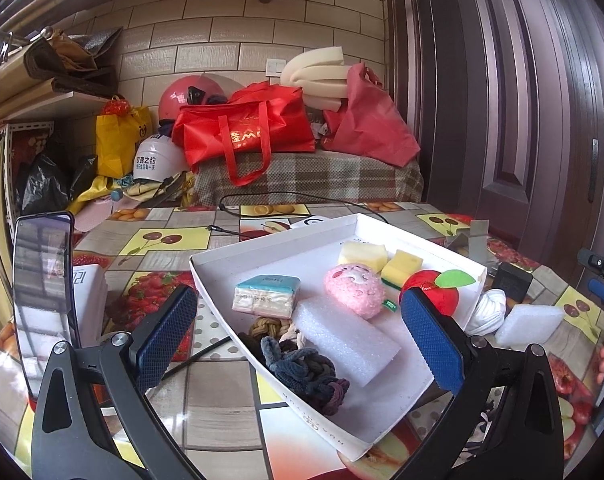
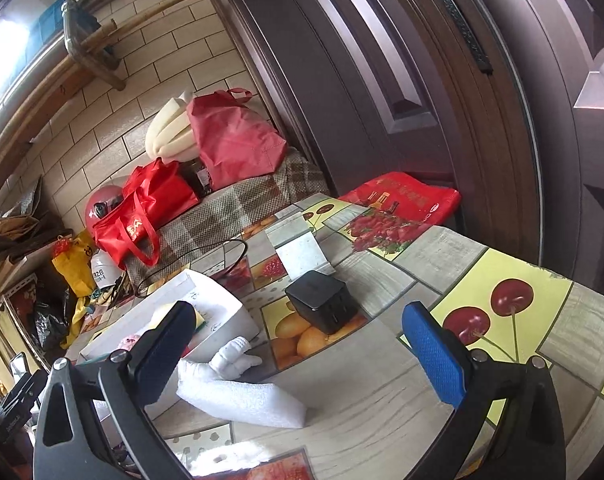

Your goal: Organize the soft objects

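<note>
A white shallow box (image 1: 390,232) on the fruit-print table holds a tissue pack (image 1: 265,295), a pink plush (image 1: 354,288), a red plush apple (image 1: 438,290), two yellow sponges (image 1: 402,266), a white foam block (image 1: 346,340) and knotted dark ropes (image 1: 302,372). My left gripper (image 1: 297,336) is open above the box's near end, holding nothing. Outside the box lie a white knotted cloth (image 2: 229,356) and a second white foam block (image 2: 245,400). My right gripper (image 2: 302,352) is open over the table, just right of that foam block; the box (image 2: 221,304) stands to its left.
A black charger cube (image 2: 322,306) and a white stand (image 2: 302,254) sit beyond the right gripper. A phone on a stand (image 1: 41,280) rises at the left. A black cable (image 1: 261,200) lies behind the box. Red bags (image 1: 245,128) and a door (image 1: 522,100) are behind.
</note>
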